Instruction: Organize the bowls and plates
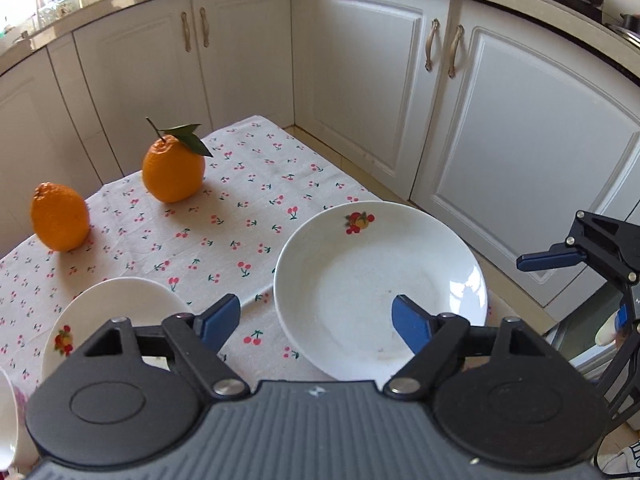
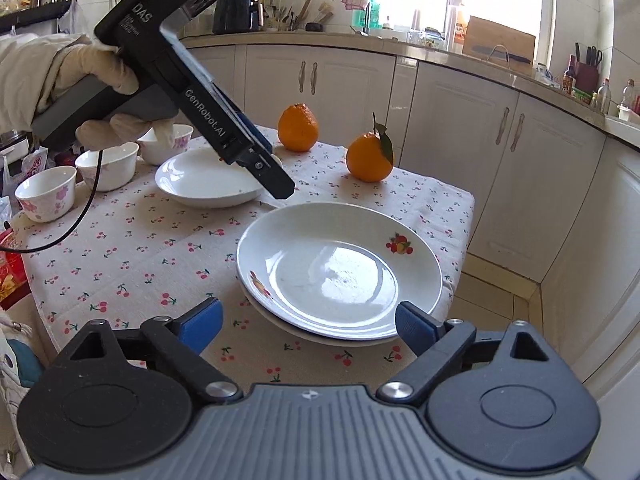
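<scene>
My left gripper (image 1: 316,320) hangs with its blue fingers spread wide and nothing between them, poised over the table between the two plate positions; my right gripper (image 2: 308,320) is just as wide and just as empty, its fingers flanking the near rim of the stacked plates (image 2: 340,272) without touching them, as far as the right wrist view shows. That stack, at the table's near right corner, looks like two deep white plates with fruit motifs, one nested in the other, since a second rim peeks out beneath the top one. A third plate (image 2: 206,178) sits alone farther back on the cherry-print tablecloth (image 2: 132,248), just under the tip of my left gripper. Beyond it, three small floral bowls (image 2: 106,166) stand apart from one another near the far left edge, not nested. Two oranges (image 2: 298,128), one with a leaf, rest at the back of the table, clear of the crockery. By my reading the job is under way: one pairing of plates is done, while the lone plate has yet to join the stack and the bowls have yet to be gathered.
</scene>
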A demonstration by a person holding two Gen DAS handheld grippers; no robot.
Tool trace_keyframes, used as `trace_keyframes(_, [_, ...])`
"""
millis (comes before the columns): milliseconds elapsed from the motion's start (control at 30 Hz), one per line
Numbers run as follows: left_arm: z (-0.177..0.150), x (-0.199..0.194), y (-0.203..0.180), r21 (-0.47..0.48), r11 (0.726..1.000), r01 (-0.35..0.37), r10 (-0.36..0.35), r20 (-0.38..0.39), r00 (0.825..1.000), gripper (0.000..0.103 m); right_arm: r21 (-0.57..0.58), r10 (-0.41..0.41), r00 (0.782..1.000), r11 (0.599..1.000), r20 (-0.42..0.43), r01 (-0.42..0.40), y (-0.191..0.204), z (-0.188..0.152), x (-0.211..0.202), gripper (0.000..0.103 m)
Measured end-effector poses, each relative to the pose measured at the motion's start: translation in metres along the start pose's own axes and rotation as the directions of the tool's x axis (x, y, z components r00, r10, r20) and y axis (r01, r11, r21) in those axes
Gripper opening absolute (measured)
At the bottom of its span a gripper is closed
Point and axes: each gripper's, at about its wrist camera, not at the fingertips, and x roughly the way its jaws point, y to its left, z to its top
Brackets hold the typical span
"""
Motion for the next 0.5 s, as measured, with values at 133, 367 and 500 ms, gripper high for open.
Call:
trace_keyframes(133, [-0.032,-0.027,-0.011,-0.032,0.997,-0.072,0.074,0.054,0.996,0.094,-0.004,0.000,0.999,1.000,0.042,0.000,0.021,0.006,-0.008,0.103])
trace_keyframes(367, [-0.089,-0.044,-0.021,-0.106,0.960,-0.258,0.267,0.086,0.960,0.097,-0.010,-0.003,0.999,1.000,0.048,0.003,0.049,0.012,-0.009,0.103])
trace_keyframes(500, [-0.114,-0.041,-0.011,-0.199,0.922,-0.332,0.350,0.067,0.934,0.097,-0.019,-0.001,0.999,1.000,0.052,0.002,0.056,0.015,-0.010,0.103])
